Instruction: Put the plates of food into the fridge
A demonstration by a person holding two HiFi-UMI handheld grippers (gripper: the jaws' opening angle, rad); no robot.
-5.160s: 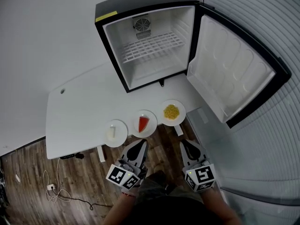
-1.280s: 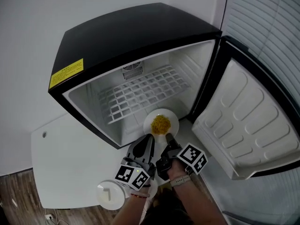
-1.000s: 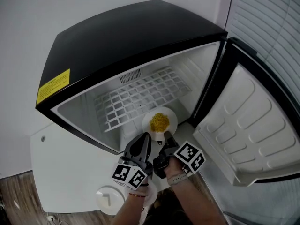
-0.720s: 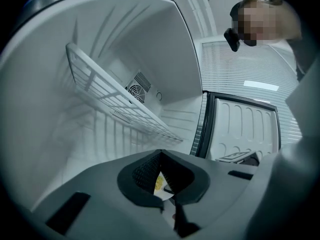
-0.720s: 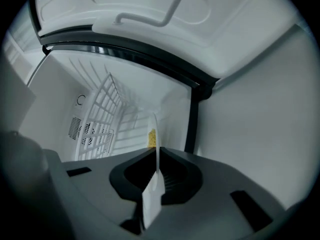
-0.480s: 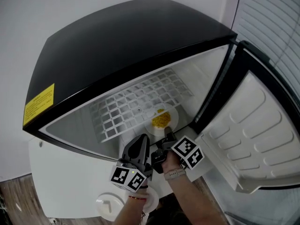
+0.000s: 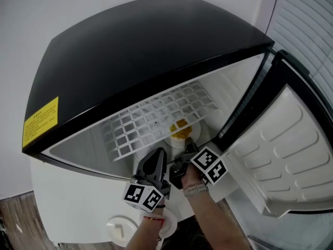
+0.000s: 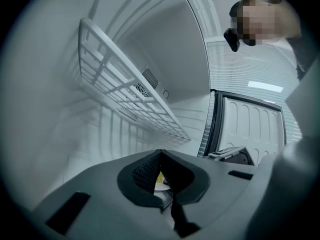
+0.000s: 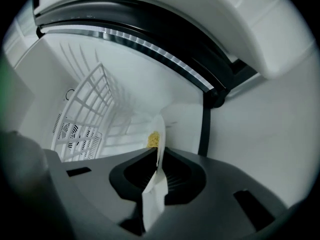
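A white plate of yellow food point(image 7: 180, 131) hangs inside the open black fridge point(image 7: 140, 56), below its wire shelf point(image 7: 156, 120). My right gripper point(image 7: 184, 149) is shut on the plate's near rim. In the right gripper view the plate point(image 9: 160, 134) shows edge-on, clamped between the jaws of that gripper point(image 9: 159, 156), with the yellow food point(image 9: 154, 139) to the left of the plate's edge. My left gripper point(image 7: 158, 154) hovers just left of it at the fridge mouth. The left gripper point(image 8: 161, 154) has its tips together and nothing between them.
The fridge door point(image 7: 283, 145) stands open on the right. On the white table point(image 7: 73, 191) below, a plate with pale food point(image 7: 118, 228) shows at the bottom edge. A second plate point(image 7: 167, 225) lies mostly hidden by my left arm. A fan grille point(image 9: 75, 131) sits on the fridge's back wall.
The right gripper has carried the plate of yellow food from the fridge opening in under the wire shelf. The left gripper has followed alongside, still shut.
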